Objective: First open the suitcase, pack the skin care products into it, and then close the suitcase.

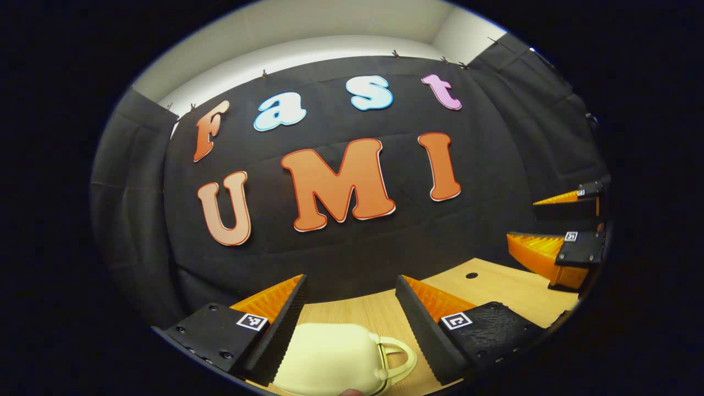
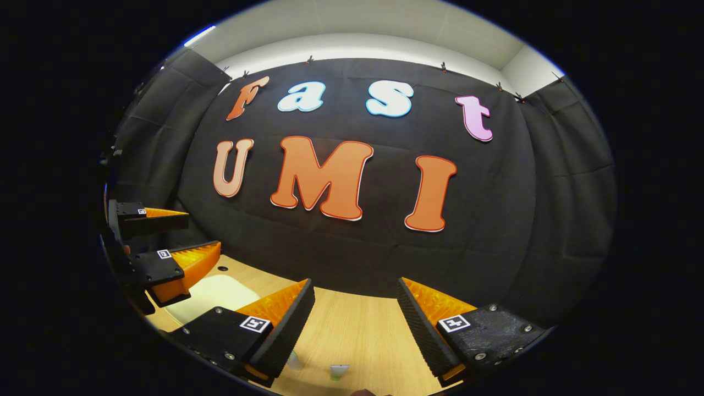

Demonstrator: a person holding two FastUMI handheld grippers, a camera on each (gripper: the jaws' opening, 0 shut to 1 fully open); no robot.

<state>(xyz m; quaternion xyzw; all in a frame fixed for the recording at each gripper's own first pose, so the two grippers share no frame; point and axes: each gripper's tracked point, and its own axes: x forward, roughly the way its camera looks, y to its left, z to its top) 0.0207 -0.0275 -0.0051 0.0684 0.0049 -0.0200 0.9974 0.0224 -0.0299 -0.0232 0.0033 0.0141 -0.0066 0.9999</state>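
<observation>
Where the black cloth wall closes off the booth, a light wooden table top runs up to its foot, with a small dark round hole near the far edge. On this table, in the left gripper view, lies the small cream-yellow hard-shell suitcase, shut, its looped carry handle pointing to the right of that view. The left gripper is held above it with fingers spread well apart, clamping nothing; the case shows between and below them. The same case appears in the right gripper view as a pale rounded shape on the left, beneath the other tool. The right gripper is likewise held with its fingers wide apart over bare table, holding nothing. Low between its fingers, two small pale skin care items stand on the table, cut off by the edge of view; their kind cannot be determined.
</observation>
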